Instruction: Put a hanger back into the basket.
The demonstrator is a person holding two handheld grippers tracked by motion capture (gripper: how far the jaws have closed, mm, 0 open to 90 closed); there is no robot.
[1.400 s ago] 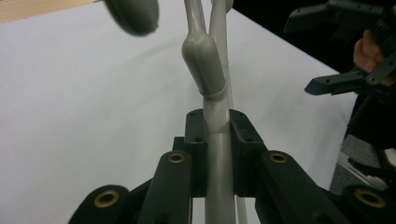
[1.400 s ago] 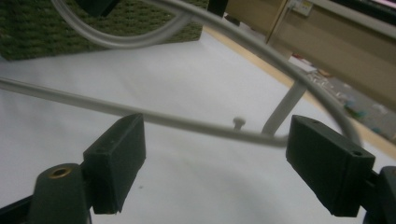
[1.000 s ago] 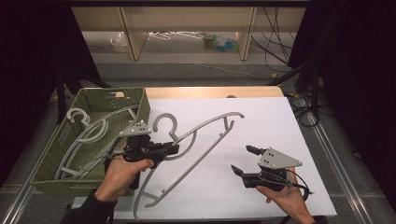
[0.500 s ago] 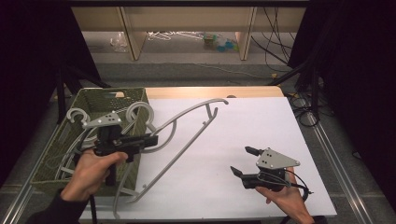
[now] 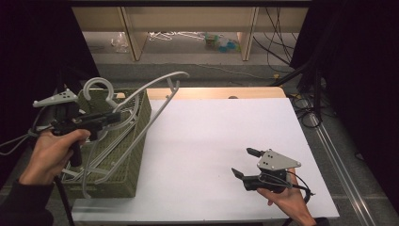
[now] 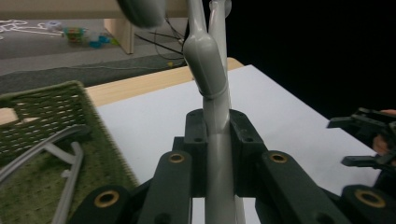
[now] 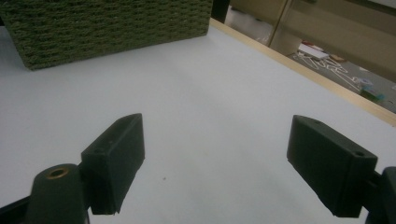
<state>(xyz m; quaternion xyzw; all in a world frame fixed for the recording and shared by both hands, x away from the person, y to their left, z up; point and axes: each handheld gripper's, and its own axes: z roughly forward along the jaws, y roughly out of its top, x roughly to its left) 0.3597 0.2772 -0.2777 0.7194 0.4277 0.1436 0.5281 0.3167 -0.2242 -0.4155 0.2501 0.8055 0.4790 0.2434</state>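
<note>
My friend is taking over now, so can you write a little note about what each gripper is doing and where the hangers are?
Left gripper: fingers shut on a grey hanger, held over the green basket at the table's left edge.
Right gripper: open, nothing held, low over the white table.
Other hangers already lie in the basket.
Done: the held hanger is lifted off the table.
Left: lower it into the basket and let go.
</note>
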